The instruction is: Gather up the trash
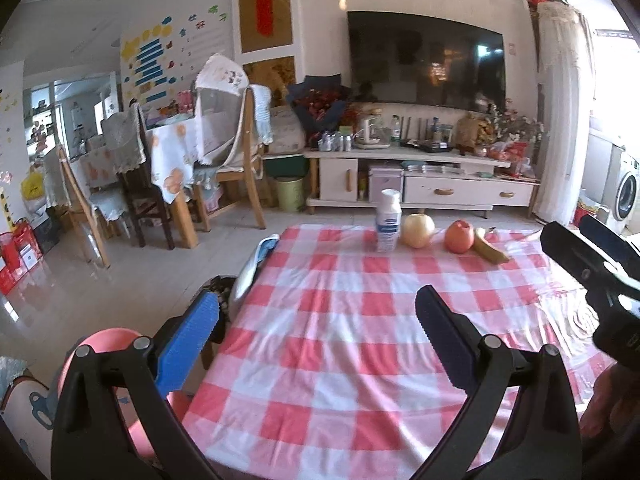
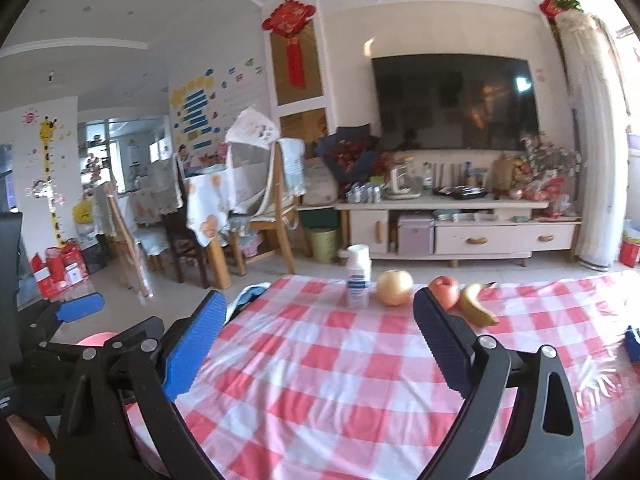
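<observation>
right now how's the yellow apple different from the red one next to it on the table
The yellow apple is pale yellow and looks larger and rounder; the red apple is orange-red and looks squatter. The yellow apple sits next to the white bottle; the red apple sits against the banana. Both rest on the checked tablecloth, untouched.

The left gripper [image 1: 318,316] is held low and level, pointing forward, its jaws spread wide with nothing between them. One finger [image 1: 188,344] shows a blue ribbed pad, the other [image 1: 444,336] a dark one. The right gripper [image 2: 320,328] sits just beside it at about the same height, also pointing forward, jaws wide apart and empty. In the left view the right gripper's black body shows at the right edge, with part of a hand [image 1: 604,404] below it.
</observation>
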`<state>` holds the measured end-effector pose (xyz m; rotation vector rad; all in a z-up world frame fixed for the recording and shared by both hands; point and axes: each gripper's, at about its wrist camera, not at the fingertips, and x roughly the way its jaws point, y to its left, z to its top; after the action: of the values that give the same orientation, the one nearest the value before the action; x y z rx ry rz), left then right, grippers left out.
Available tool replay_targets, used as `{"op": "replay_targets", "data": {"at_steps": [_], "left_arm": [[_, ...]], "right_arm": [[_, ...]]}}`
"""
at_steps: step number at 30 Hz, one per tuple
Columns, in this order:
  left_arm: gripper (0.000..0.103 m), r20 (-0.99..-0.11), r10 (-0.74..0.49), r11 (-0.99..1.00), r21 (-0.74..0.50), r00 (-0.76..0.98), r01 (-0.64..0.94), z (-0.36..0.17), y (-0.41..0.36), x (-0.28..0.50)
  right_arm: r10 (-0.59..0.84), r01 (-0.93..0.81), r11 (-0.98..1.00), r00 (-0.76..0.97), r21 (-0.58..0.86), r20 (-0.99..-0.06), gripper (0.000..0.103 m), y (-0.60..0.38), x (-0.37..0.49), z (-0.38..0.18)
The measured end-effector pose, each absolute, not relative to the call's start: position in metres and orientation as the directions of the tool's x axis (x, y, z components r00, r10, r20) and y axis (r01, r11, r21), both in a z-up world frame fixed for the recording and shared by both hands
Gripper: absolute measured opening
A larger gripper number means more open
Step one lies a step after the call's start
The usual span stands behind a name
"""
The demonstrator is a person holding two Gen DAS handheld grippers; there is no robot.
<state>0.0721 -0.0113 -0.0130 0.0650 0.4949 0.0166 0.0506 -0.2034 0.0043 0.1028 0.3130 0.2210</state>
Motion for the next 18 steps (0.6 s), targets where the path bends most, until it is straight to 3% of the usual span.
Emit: {"op": "replay_targets", "data": {"at_steps": [18], "left_arm": [[0.099, -0.438, -0.031, 0.998, 0.041, 0.898, 0.055, 0.005, -0.064, 0.06]], "right_arm": [[0.047, -0.025, 0.993, 0.978, 0.113, -0.204, 0.093, -0.266, 0.024, 0.013]]}}
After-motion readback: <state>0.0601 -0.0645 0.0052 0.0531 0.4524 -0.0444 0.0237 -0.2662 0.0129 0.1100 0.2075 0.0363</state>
